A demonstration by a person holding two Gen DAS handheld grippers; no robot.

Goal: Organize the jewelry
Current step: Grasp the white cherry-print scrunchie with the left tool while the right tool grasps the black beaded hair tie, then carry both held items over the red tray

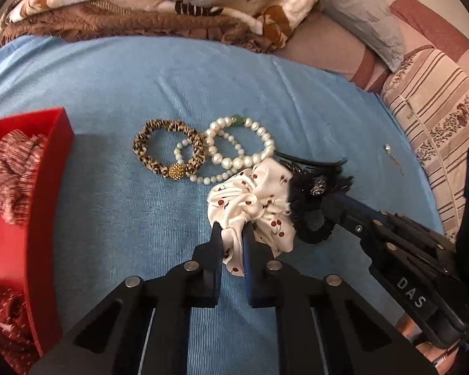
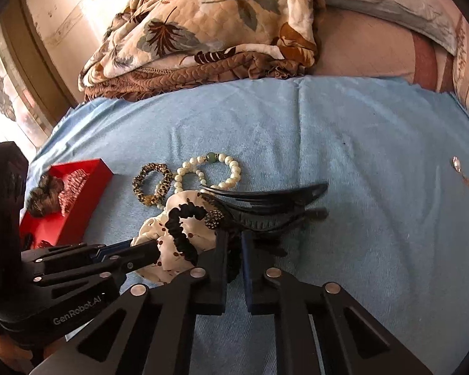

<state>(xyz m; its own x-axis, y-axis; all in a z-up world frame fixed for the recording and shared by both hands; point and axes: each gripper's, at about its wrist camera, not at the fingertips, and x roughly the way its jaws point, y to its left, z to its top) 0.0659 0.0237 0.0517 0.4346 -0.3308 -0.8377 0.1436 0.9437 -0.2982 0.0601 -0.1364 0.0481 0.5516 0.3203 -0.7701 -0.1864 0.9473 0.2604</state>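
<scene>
Cherry-print scrunchie (image 1: 253, 206) bunched at pile centre; black scrunchie (image 1: 312, 218) touching at 3 o'clock; pearl bracelets (image 1: 244, 143) at 12; leopard scrunchie (image 1: 168, 147) at 10; red box (image 1: 47, 187) at 9.

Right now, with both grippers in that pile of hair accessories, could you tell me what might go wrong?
1. The left gripper pinches the cherry scrunchie, which the black scrunchie overlaps; lifting may drag both.
2. The right gripper sits at the black hair claw, which could snag on the scrunchies.
3. The pearl bracelets touch the pile and may get pulled along.
</scene>
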